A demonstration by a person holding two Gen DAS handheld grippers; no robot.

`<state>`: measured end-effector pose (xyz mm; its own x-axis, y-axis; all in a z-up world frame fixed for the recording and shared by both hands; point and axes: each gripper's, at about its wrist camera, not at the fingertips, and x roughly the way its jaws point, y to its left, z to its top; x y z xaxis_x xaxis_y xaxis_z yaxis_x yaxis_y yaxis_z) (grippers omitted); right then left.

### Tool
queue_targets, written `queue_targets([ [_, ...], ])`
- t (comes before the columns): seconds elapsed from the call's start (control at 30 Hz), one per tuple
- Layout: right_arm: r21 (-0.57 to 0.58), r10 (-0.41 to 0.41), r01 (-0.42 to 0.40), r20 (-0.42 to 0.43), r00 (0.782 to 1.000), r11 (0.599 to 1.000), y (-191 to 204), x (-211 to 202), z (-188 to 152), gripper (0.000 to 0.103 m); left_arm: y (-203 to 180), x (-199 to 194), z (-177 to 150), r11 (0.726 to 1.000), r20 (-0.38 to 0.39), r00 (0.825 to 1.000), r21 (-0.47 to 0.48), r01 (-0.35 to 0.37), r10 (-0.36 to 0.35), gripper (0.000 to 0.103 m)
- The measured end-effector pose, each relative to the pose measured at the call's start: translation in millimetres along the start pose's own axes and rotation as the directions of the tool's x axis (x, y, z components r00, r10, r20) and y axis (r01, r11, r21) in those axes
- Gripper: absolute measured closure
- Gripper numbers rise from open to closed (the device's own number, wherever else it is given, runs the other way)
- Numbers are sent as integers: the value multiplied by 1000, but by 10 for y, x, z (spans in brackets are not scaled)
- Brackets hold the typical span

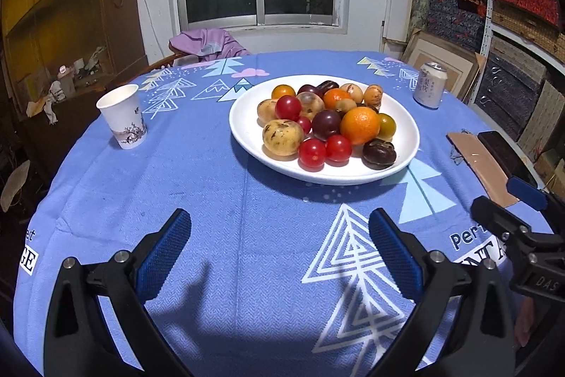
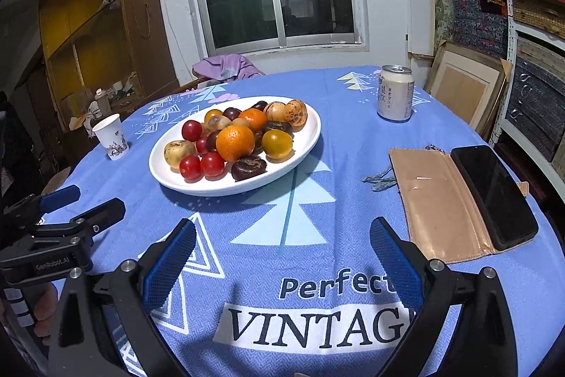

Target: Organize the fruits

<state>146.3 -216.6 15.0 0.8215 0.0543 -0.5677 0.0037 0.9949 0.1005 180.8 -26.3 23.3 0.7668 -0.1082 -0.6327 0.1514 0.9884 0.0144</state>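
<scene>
A white plate (image 1: 247,133) (image 2: 162,172) sits mid-table, heaped with mixed fruit: an orange (image 1: 360,125) (image 2: 235,143), red tomatoes (image 1: 312,153) (image 2: 190,167), dark plums (image 1: 325,124), a dark wrinkled fruit (image 1: 379,153) (image 2: 249,168), yellow spotted fruits (image 1: 282,136) (image 2: 179,153) and a yellow-green tomato (image 2: 277,144). My left gripper (image 1: 280,221) is open and empty, low over the cloth in front of the plate. My right gripper (image 2: 282,228) is open and empty, to the plate's near right. Each gripper shows at the edge of the other's view.
A paper cup (image 1: 123,117) (image 2: 111,136) stands left of the plate. A drink can (image 1: 430,85) (image 2: 394,93) stands at the far right. A tan wallet with a black phone (image 2: 494,196) lies at the right. A chair with purple cloth (image 1: 208,41) stands behind the table.
</scene>
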Motion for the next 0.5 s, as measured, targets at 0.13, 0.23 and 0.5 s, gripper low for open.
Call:
queue_targets([
  [0.13, -6, -3, 3, -3, 1000, 1000, 14, 10, -1, 3, -5, -43, -1, 1000, 21, 1000, -10, -8, 8, 4],
  [0.23, -16, -6, 6, -8, 1000, 1000, 30, 22, -10, 3, -27, -54, -7, 1000, 23, 1000, 5, -9, 9, 4],
  [0.5, -27, -14, 14, -13, 1000, 1000, 55, 29, -14, 3, -68, -66, -30, 999, 22, 1000, 27, -23, 22, 4],
])
